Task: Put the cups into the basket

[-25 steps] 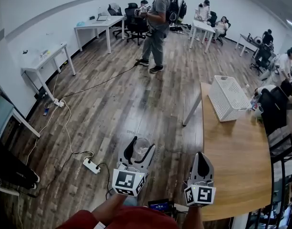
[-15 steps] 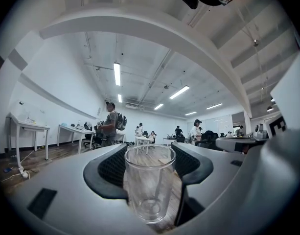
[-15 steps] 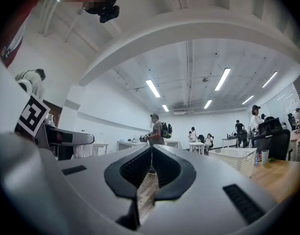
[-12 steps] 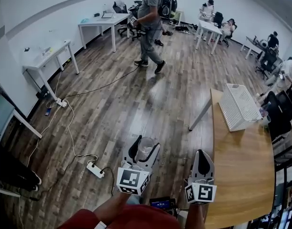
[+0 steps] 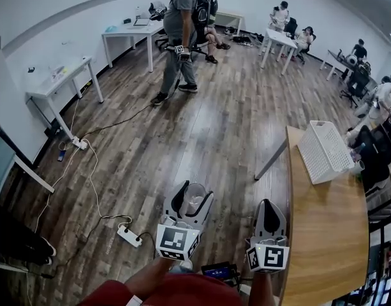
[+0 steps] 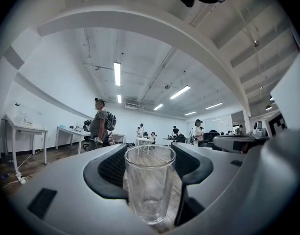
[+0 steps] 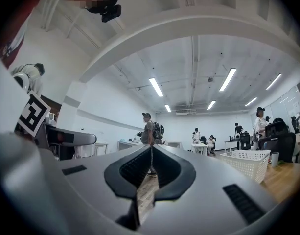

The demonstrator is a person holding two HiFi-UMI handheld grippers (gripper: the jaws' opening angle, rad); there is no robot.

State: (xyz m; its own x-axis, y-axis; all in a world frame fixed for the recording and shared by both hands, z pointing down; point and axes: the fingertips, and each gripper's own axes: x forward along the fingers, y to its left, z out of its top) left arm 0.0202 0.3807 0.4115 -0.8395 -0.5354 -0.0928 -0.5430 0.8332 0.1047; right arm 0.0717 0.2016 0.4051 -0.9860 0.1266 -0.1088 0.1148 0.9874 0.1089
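Looks like the carry step: got one cup point(image 6: 150, 182) picked up, not yet anywhere close to the basket point(image 5: 323, 150). Gripping it with the left tongs point(image 5: 192, 203), pinched from both sides, holding it upright with the rim on top. Clear glass, seemingly empty. Hanging out over the floor point(image 5: 150, 145), well apart from the basket and short of the near end of the surface point(image 5: 323, 234) under it.

Got the right tongs point(image 5: 270, 208) squeezed fully together with nothing in between, a bit nearer the basket than the left ones but also well short of it.

Next up, probably: swinging the cup across to the basket, getting above its rim, then lowering inside before letting go. Worth going gentle, being glass. No telling from here about the basket's contents.
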